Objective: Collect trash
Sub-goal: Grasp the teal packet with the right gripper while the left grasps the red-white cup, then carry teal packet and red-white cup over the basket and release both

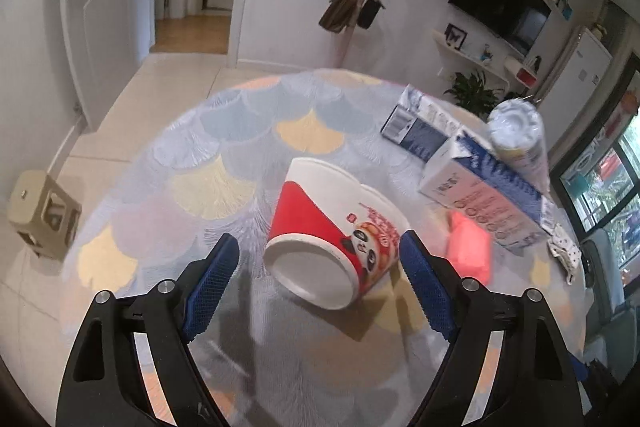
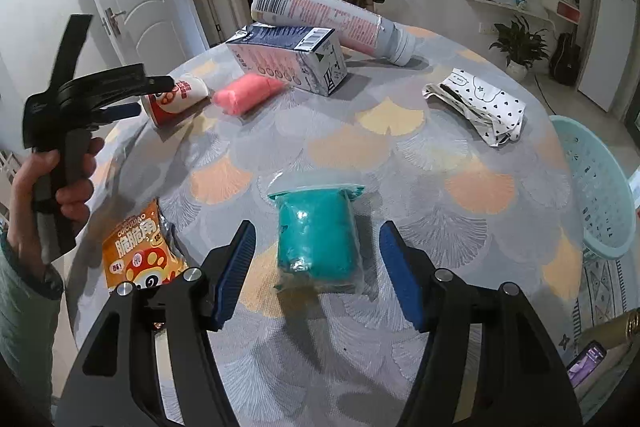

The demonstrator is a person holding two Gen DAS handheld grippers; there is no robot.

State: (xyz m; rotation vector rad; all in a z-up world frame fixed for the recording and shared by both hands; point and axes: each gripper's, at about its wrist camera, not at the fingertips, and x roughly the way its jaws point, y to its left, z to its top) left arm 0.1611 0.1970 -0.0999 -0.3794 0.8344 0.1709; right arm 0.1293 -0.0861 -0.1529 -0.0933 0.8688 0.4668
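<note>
A red and white paper cup (image 1: 332, 231) with a panda print lies on its side on the round table; it also shows in the right wrist view (image 2: 176, 99). My left gripper (image 1: 320, 255) is open, its blue pads either side of the cup's base, not touching. My right gripper (image 2: 316, 247) is open around a teal packet in clear plastic (image 2: 316, 239). The left gripper (image 2: 132, 95) also shows in the right wrist view, held in a hand by the cup.
On the patterned tablecloth (image 2: 400, 155) lie a pink packet (image 2: 244, 93), a milk carton (image 2: 292, 57), a long white bottle (image 2: 328, 19), an orange snack bag (image 2: 138, 251) and a crumpled dotted bag (image 2: 476, 103). A light teal basket (image 2: 600, 187) stands off the table's right edge.
</note>
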